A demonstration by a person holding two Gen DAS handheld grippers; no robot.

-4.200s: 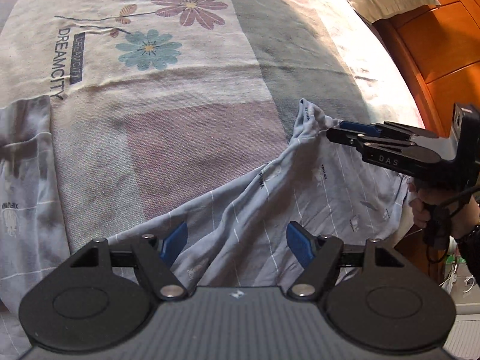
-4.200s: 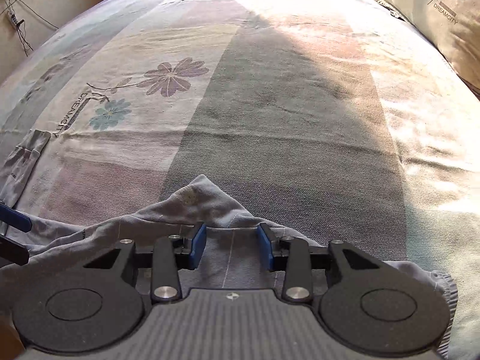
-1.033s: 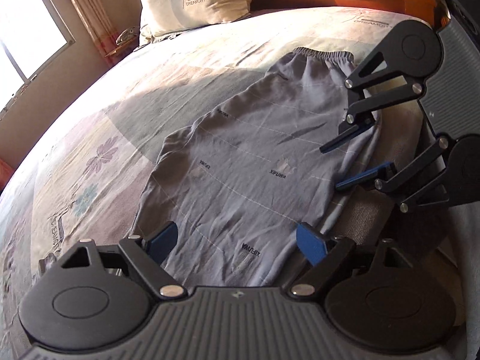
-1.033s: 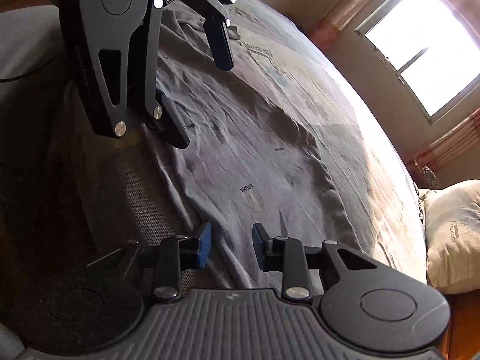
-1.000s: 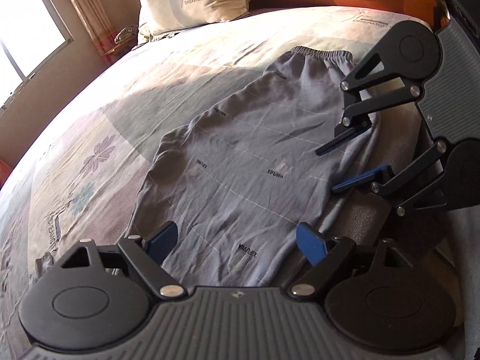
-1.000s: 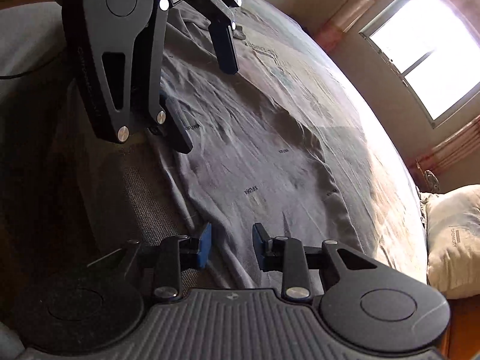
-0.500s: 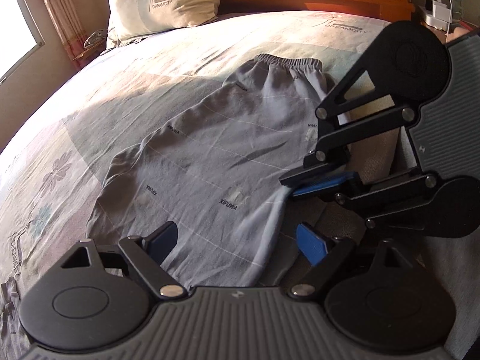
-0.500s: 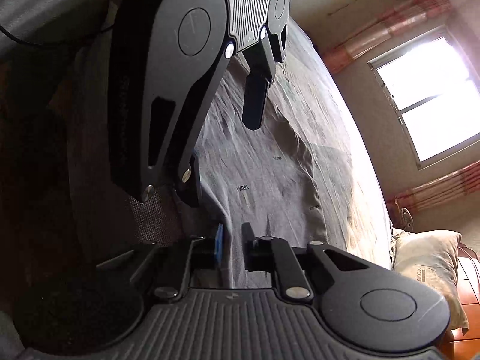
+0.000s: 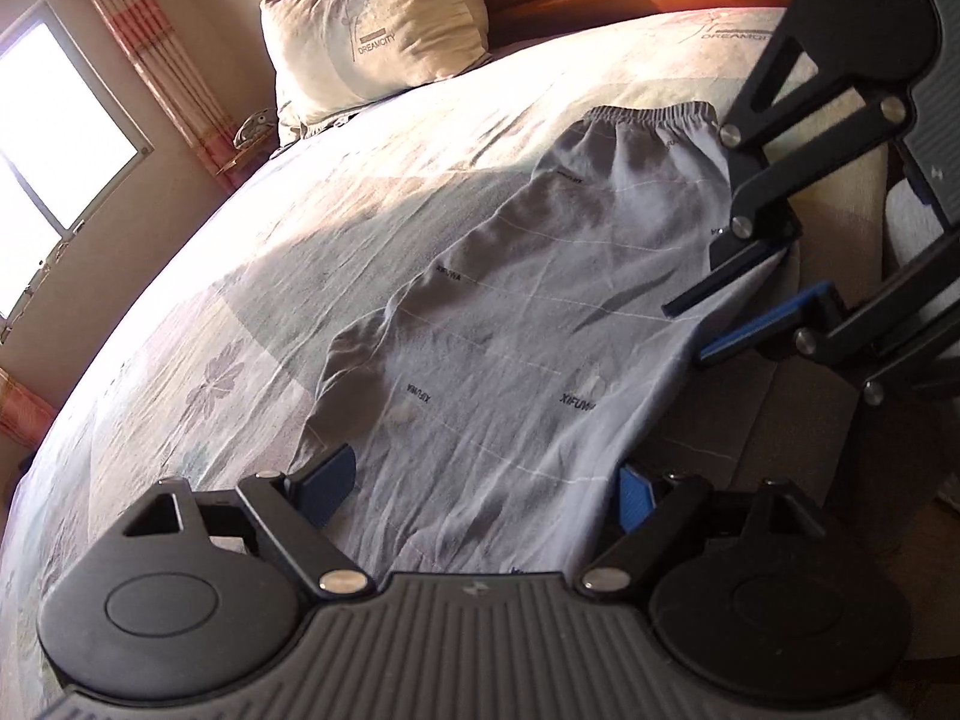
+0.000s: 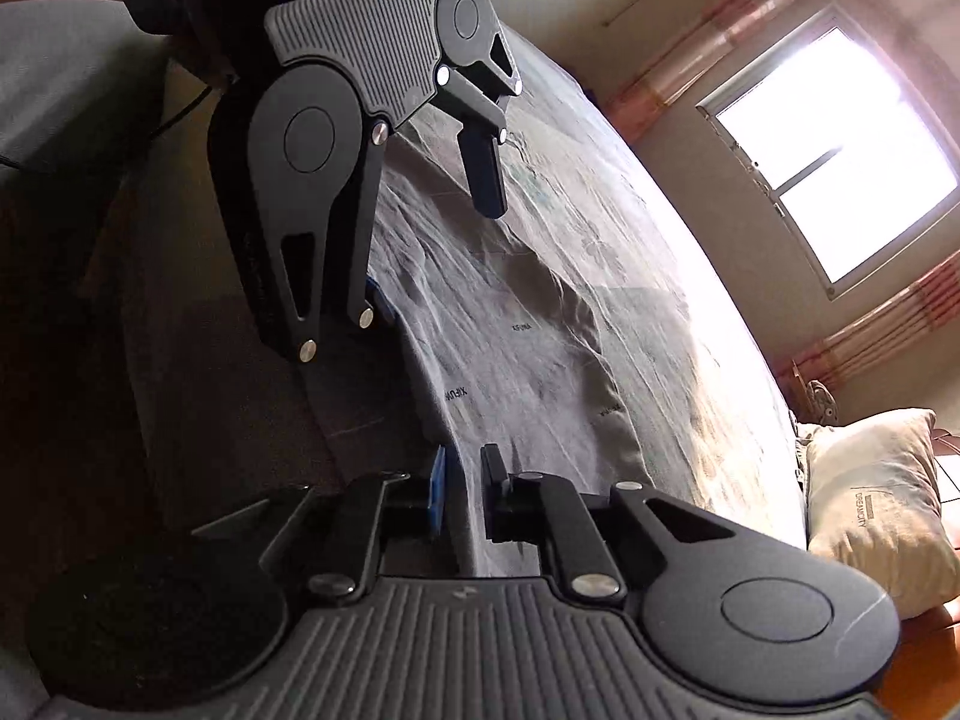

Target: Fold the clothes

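Since a second ago both cameras have swung a little toward the headboard end, and the right tongs (image 9: pixel 690 330), which pinched down on the near edge of the garment half a second back, have just been opening again; that hem now lies loose between the parted jaws, not gripped. The left tongs (image 9: pixel 486 492) stand wide apart, released, hovering over the leg end of the pale grey trousers with thin white lines and small printed lettering (image 9: pixel 522 324). The trousers lie stretched flat along the near side of the bed covered by a flower-print patchwork spread (image 9: pixel 240 312), elastic waistband toward the cream pillow (image 9: pixel 372 36), their near long edge running just at the mattress edge.

By my reading the step in hand is taking hold of that near edge to fold it over. To do it well, I would have each pair of tongs bite the hem itself, one near the waist and one near the cuffs, catching both layers of cloth and none of the spread beneath. Lift the two ends together and level, carry them across to meet the far edge, and lay the cloth down before letting go, so no wrinkle is trapped inside.
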